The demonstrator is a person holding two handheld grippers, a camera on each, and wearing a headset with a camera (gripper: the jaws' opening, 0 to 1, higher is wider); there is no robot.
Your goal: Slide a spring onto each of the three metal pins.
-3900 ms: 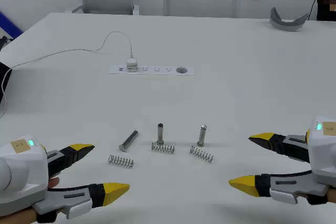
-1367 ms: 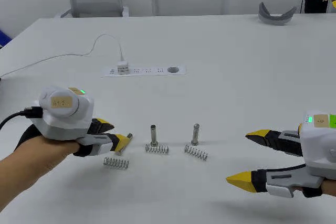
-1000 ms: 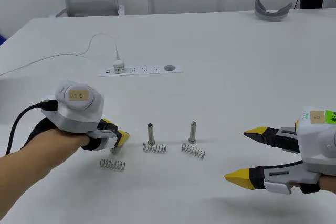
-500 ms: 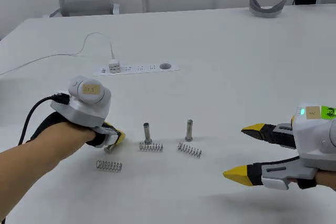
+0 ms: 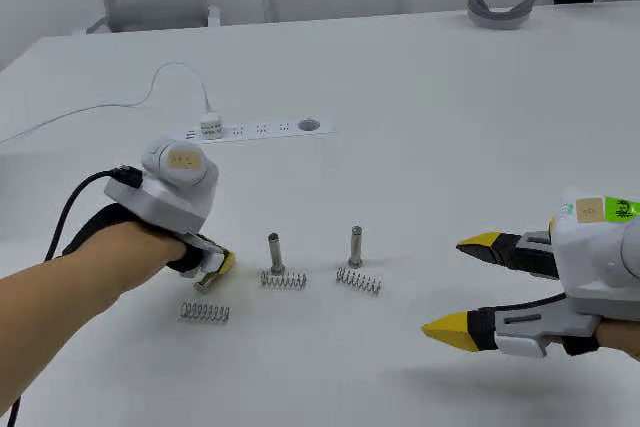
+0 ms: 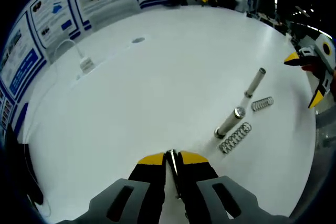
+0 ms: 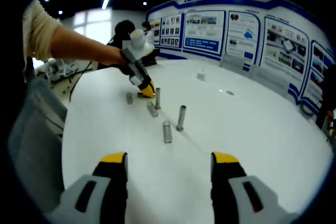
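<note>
Pin (image 5: 204,283) pinched by L gripper (image 5: 220,265) beside nearest spring (image 5: 205,313); R gripper (image 5: 443,285) jaws wide.

Power strip (image 5: 270,129), plugged charger (image 5: 210,128); grey headband (image 5: 497,9), perhaps.

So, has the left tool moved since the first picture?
Yes. The left tool went forward toward the nearest upright pin and is shut on the lying pin.
</note>
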